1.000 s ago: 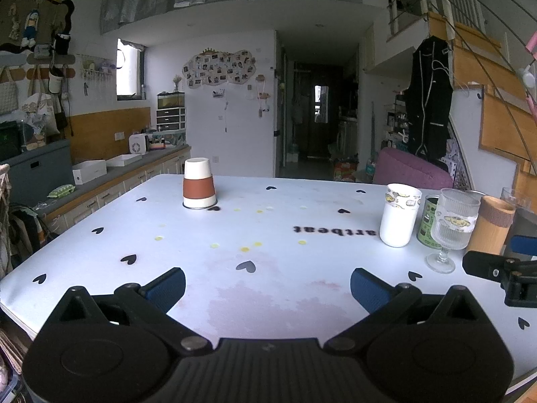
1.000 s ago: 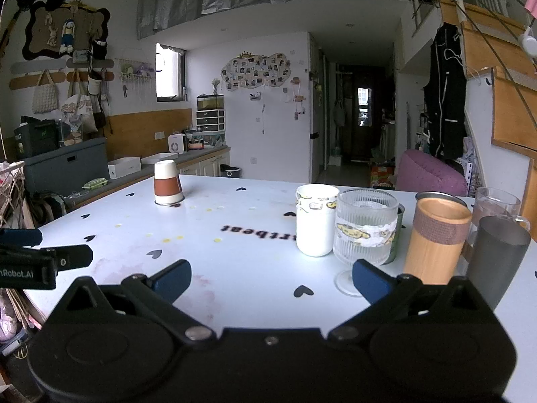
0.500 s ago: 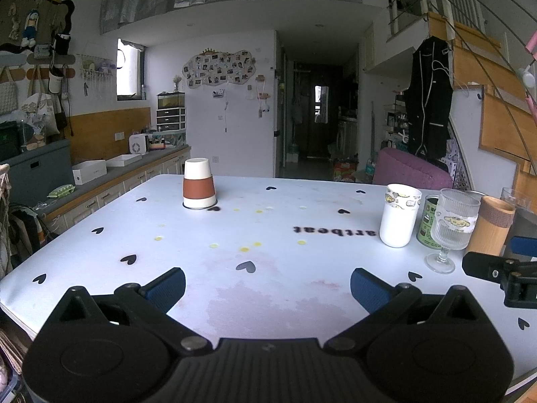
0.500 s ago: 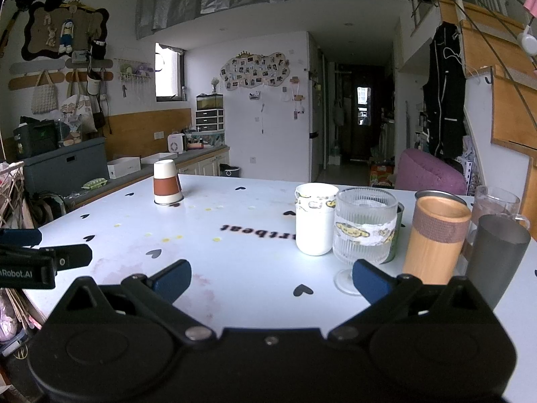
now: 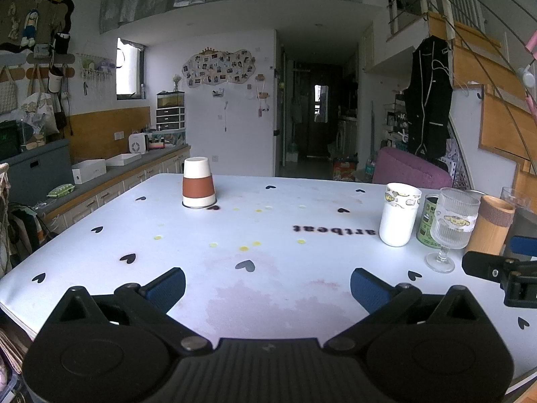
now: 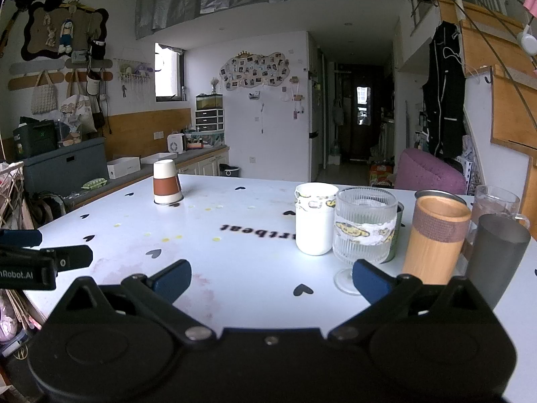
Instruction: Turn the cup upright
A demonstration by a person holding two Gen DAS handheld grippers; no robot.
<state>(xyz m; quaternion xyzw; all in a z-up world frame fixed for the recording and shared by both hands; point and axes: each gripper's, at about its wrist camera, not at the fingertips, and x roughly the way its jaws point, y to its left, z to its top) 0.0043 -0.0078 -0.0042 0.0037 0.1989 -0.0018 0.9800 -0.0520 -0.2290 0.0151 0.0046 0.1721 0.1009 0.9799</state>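
Note:
A white paper cup with a brown sleeve (image 5: pixel 198 182) stands upside down, mouth on the white table (image 5: pixel 268 235), at the far left. It also shows in the right wrist view (image 6: pixel 166 182). My left gripper (image 5: pixel 267 287) is open and empty, low over the near table edge, well short of the cup. My right gripper (image 6: pixel 271 279) is open and empty near the front edge, beside a group of cups on the right. The right gripper's side shows in the left wrist view (image 5: pixel 496 270).
On the right stand a white mug (image 6: pixel 314 218), a ribbed stemmed glass (image 6: pixel 364 231), a bamboo tumbler (image 6: pixel 434 240), a grey metal cup (image 6: pixel 500 253), a green can (image 5: pixel 429 221) and a glass mug (image 6: pixel 493 201). A counter (image 5: pixel 100 174) runs along the left.

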